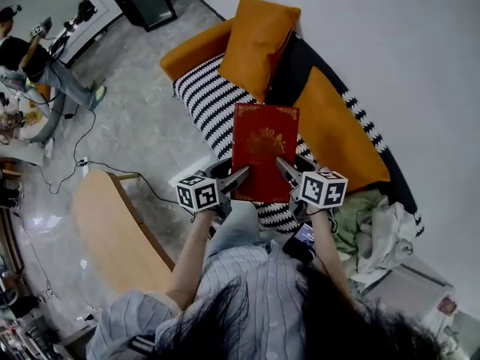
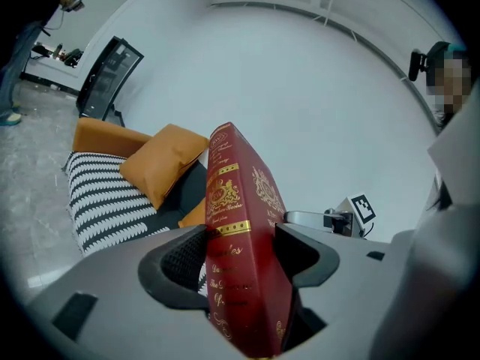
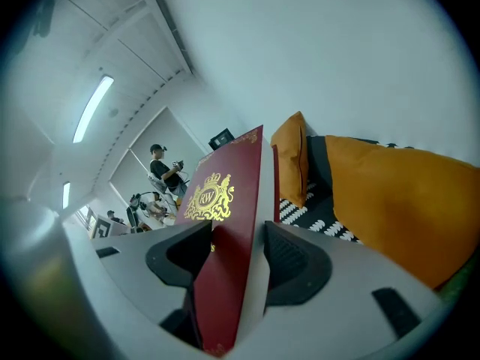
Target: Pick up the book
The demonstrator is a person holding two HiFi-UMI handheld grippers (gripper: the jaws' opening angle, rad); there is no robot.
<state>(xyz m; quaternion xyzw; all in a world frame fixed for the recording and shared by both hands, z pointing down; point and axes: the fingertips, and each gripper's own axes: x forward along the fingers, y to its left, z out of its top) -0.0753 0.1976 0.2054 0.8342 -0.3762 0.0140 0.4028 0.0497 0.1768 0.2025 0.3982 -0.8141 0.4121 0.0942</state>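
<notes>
A dark red hardcover book [image 1: 264,150] with gold ornament hangs in the air above the sofa, held between my two grippers. My left gripper [image 1: 237,178] is shut on its lower left corner and my right gripper [image 1: 286,170] on its lower right corner. In the left gripper view the book's spine and cover [image 2: 238,223] stand upright between the pads of the left gripper [image 2: 241,255]. In the right gripper view the gold-crested cover [image 3: 222,216] and pale page edge are clamped in the right gripper [image 3: 236,255].
Below lies a sofa with a black-and-white striped cover [image 1: 214,107] and orange cushions [image 1: 259,40]. A wooden table [image 1: 112,231] stands at the left, with cables on the floor [image 1: 75,148]. Crumpled clothes [image 1: 375,227] lie at the right. A person [image 1: 30,58] is at the far left.
</notes>
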